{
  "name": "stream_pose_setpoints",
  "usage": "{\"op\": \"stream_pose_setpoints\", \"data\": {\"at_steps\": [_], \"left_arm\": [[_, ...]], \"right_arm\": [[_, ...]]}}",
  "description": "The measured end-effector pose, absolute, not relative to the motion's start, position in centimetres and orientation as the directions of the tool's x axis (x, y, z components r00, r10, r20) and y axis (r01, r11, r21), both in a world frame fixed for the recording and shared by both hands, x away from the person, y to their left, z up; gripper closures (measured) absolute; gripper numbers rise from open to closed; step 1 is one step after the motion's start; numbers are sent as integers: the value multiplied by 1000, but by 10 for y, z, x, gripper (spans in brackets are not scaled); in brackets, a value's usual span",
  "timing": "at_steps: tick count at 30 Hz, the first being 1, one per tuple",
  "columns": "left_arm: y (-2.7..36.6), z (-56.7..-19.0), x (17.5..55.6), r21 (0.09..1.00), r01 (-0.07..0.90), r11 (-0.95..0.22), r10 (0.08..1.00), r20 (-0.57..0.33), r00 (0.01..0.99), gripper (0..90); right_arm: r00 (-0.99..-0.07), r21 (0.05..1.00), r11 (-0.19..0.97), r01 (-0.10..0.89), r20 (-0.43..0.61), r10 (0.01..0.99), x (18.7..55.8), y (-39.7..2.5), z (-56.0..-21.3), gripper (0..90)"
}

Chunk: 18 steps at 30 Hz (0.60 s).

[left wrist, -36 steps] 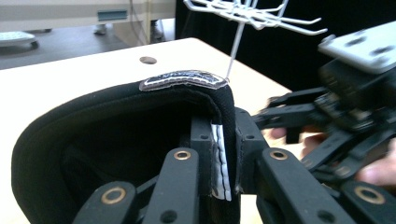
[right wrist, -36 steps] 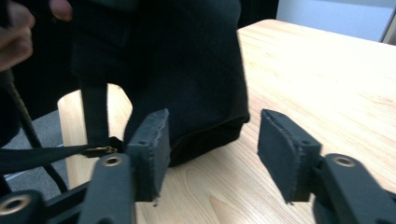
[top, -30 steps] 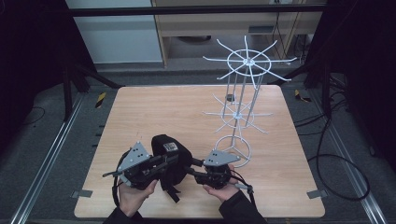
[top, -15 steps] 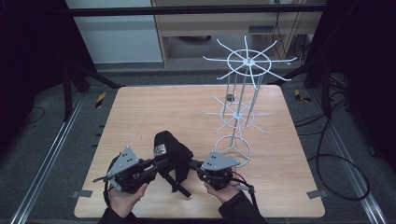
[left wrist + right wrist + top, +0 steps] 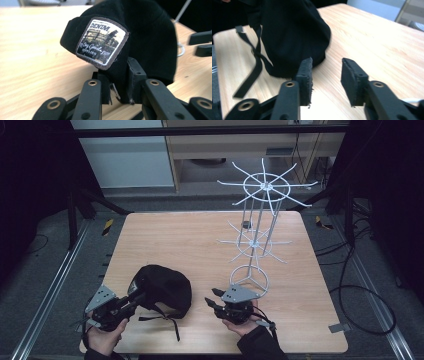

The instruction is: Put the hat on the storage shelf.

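Observation:
A black cap with a printed patch lies on the wooden table near its front left. My left gripper is shut on the cap's edge, and in the left gripper view the fabric is pinched between the jaws. The cap's strap trails over the table toward the front. My right gripper sits just right of the cap, open, with nothing between its fingers. In the right gripper view the cap lies just beyond the left finger.
A white wire display rack with spoked tiers stands on the right half of the table, its ring base just behind my right hand. Cables run over the floor at the right. A cabinet stands beyond the table.
My left gripper has drawn back toward the front left with the cap's edge in it. The cap has flattened onto the table. The right gripper has let go of it and stayed nearly still.

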<state>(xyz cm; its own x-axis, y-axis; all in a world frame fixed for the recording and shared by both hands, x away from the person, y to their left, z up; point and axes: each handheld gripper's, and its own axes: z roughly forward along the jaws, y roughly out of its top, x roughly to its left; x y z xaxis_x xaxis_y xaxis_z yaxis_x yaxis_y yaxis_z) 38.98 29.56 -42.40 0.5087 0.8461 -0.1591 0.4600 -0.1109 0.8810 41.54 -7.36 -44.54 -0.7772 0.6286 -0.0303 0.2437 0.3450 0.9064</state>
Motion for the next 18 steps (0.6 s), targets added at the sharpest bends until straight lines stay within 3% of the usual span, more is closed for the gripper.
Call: {"op": "stream_pose_setpoints", "data": {"at_steps": [10,15,18], "left_arm": [[322,-453,401,792,578,-195,905,-82,418,732],[325,-463,404,754,614,-234,913,-47,406,680],[324,-466,405,725,638,-259,918,-21,397,594]], "right_arm": [[-704,884,325,337,7,711,414,-102,-460,481],[-671,878,318,359,5,742,410,-120,-464,456],[-650,877,310,368,3,760,407,-131,-465,447]]}}
